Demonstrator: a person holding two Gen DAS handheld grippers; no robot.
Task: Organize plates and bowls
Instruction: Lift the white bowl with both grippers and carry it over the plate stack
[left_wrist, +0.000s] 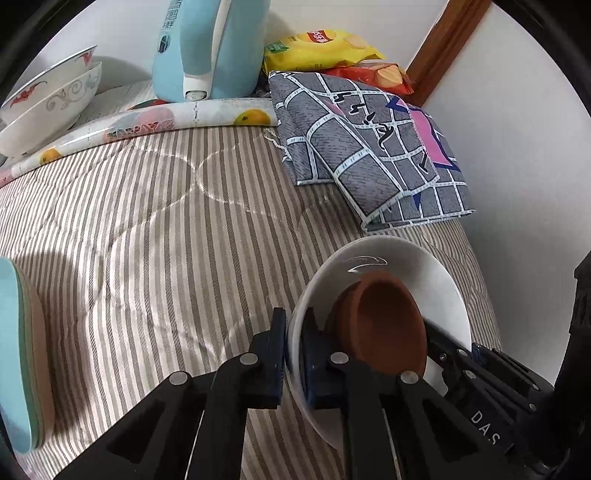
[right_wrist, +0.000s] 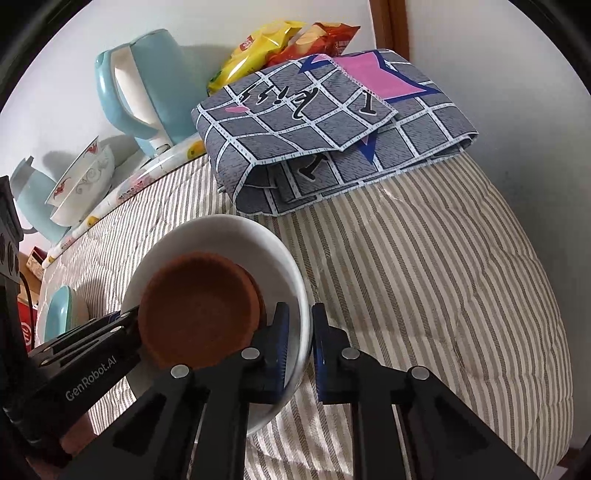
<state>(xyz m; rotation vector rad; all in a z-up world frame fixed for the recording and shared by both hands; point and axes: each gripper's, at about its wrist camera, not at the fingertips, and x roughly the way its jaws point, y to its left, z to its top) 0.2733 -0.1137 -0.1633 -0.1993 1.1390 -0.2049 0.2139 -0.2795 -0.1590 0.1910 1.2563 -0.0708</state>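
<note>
A white bowl (left_wrist: 424, 273) (right_wrist: 221, 232) rests on the striped quilt with a small brown dish (left_wrist: 384, 321) (right_wrist: 199, 314) tilted inside it. My left gripper (left_wrist: 293, 350) is shut on the bowl's left rim, one finger inside and one outside. In the right wrist view the left gripper (right_wrist: 129, 321) reaches in from the left edge. My right gripper (right_wrist: 301, 339) is shut on the opposite rim, and in the left wrist view the right gripper (left_wrist: 430, 332) shows behind the brown dish.
Two patterned bowls (left_wrist: 48, 103) (right_wrist: 85, 181) are nested at the back left beside a blue kettle (left_wrist: 210, 48) (right_wrist: 147, 85). A folded grey cloth (left_wrist: 369, 147) (right_wrist: 325, 140) and snack bags (left_wrist: 321, 48) lie behind. Stacked teal and pink plates (left_wrist: 22, 350) (right_wrist: 61, 317) sit at the left.
</note>
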